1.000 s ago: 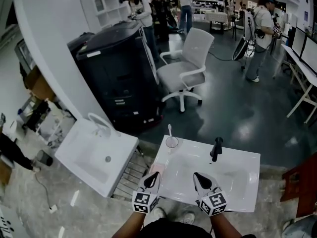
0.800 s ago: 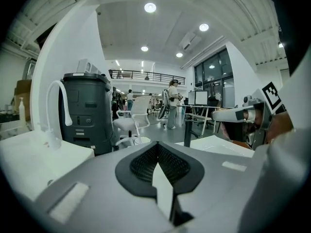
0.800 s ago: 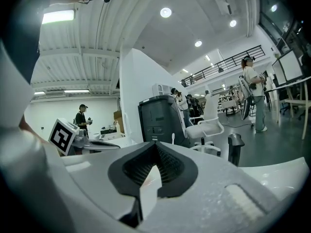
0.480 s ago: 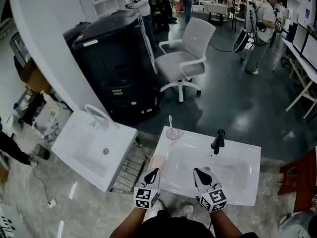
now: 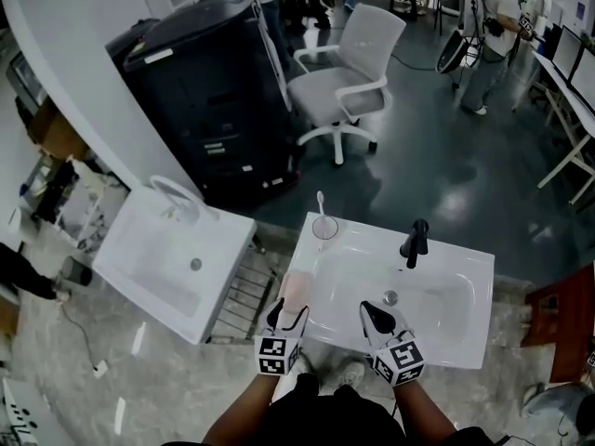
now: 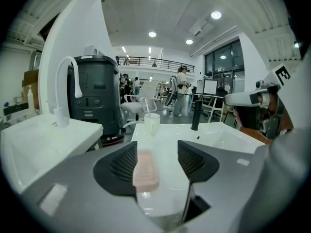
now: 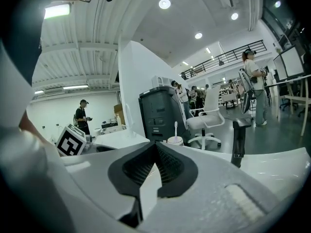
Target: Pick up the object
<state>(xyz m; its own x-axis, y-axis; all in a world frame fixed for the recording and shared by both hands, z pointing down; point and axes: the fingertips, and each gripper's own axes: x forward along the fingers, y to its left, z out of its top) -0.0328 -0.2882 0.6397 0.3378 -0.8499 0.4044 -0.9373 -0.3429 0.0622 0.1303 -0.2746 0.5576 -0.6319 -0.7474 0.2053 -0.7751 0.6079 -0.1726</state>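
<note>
Approach: the left hand-held gripper [image 6: 158, 160], jaws just opened, frames the pink bar [image 6: 145, 169] ungripped; next it likely closes. The right hand-held gripper [image 7: 155, 149] is pressed together.

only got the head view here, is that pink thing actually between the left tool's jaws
observer: yes. in the left gripper view the pink bar lies between the left tool's jaws, nearer the jaw at that view's left. the jaws have just been opening.
operator: gripping it yet
observer: no, the other jaw stands clear of it, with bare white surface showing in the gap.
operator: right tool holding anything
observer: no. the right gripper view shows the right tool shut, jaws meeting at the tips, nothing between them.
</note>
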